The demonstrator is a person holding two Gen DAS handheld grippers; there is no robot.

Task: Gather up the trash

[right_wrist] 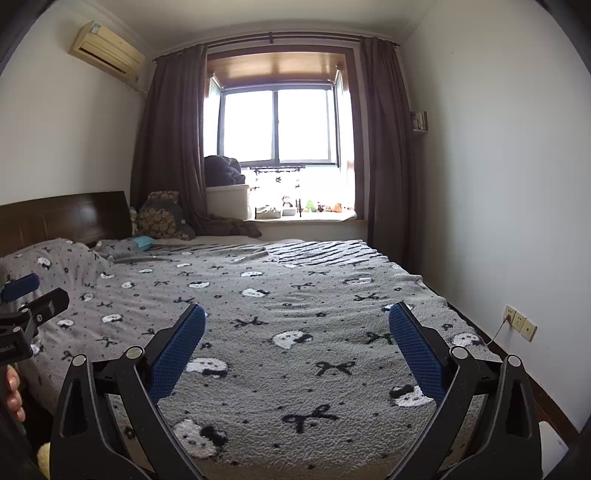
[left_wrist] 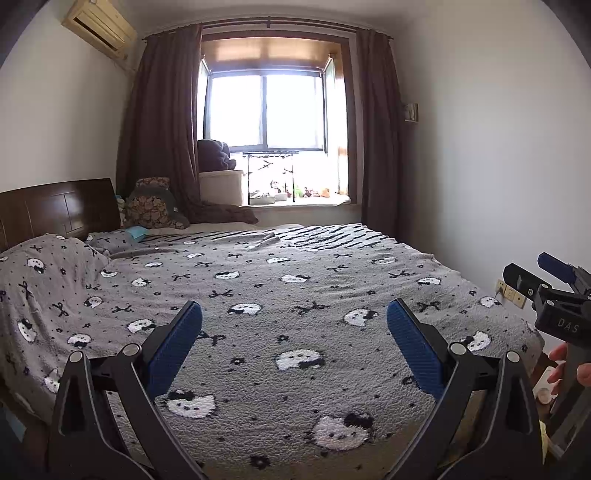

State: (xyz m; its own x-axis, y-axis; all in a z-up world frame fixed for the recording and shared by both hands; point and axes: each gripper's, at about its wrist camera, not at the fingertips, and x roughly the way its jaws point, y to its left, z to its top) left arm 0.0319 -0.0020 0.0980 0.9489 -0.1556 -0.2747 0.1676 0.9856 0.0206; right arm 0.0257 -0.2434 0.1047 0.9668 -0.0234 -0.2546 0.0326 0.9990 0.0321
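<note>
**Trash hard to pick out on the bed; both grippers open and empty**

No obvious trash showed in either view. The likeliest candidate was a small light-blue item (left_wrist: 137,232) lying flat on the bed near the pillow end, left of centre in the frame, just in front of the patterned cushion (left_wrist: 149,206); in the right wrist view it sat in the same place (right_wrist: 144,242). Whether it was paper, a wrapper or cloth could not be told. If it was paper or film, it would probably be very light, limp and easily crushed, and likely best pinched at a raised edge or corner so the fleece beneath was not caught too. One such item could be counted.

It lay on a grey fleece blanket (left_wrist: 295,295) printed with cat faces and bows, covering one bed with a dark wooden headboard (left_wrist: 55,210) at the left. One pillow (left_wrist: 48,266) bulged under the blanket.

Two grippers were in play. The left gripper (left_wrist: 294,332) hung over the near end of the bed with its blue pads spread wide, holding nothing. The right gripper (right_wrist: 297,334) was equally wide open and empty. Both were well apart from the blue item.

Beyond, one window (left_wrist: 266,110) with two brown curtains filled the upper centre, and one air conditioner (left_wrist: 99,27) sat upper left.
</note>
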